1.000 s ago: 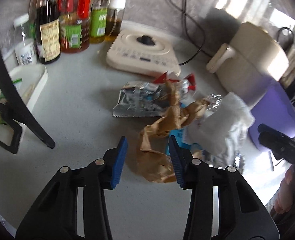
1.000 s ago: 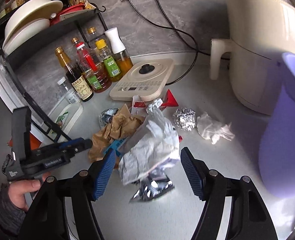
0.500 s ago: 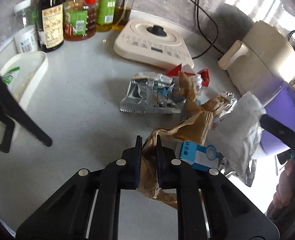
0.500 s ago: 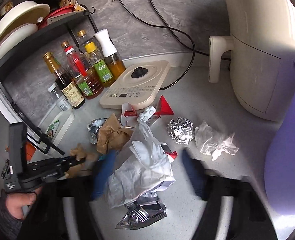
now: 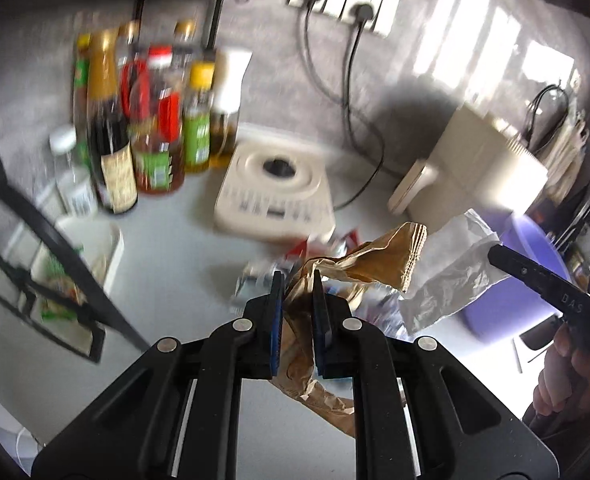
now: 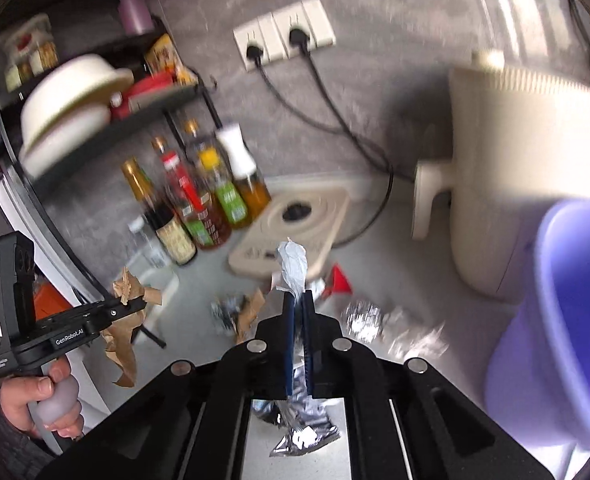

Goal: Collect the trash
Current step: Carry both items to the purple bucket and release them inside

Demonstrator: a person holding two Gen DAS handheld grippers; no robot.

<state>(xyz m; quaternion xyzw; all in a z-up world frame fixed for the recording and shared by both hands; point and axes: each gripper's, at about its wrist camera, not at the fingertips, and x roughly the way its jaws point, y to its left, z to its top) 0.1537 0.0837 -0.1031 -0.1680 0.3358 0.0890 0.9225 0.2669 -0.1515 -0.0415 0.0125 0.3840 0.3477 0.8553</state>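
My left gripper (image 5: 297, 280) is shut on a crumpled brown paper bag (image 5: 379, 264), held up above the counter. In the right wrist view my right gripper (image 6: 297, 300) has its jaws closing tight on a white and silver wrapper (image 6: 293, 264), with the pads pressing it and the foil end hanging below. Each view shows the other gripper too: the right one (image 5: 535, 276) with its wrapper (image 5: 451, 280), the left one (image 6: 131, 306) with the brown paper (image 6: 123, 344). More trash lies on the counter: a foil ball (image 6: 361, 316), a red carton scrap (image 6: 337, 278) and a silver packet (image 6: 225, 312). A purple bin (image 6: 567, 320) stands at the right.
Sauce and oil bottles (image 5: 151, 148) stand at the back left beside a cream induction cooker (image 5: 275, 196). A cream air fryer (image 6: 515, 168) is at the right, with cords to wall sockets (image 6: 283, 44). A black shelf rack (image 6: 107, 120) and a white tray (image 5: 95, 248) are at the left.
Both grippers closed, the left on the brown paper bag and the right on the white wrapper. Both then rose, lifting the pieces off the counter.
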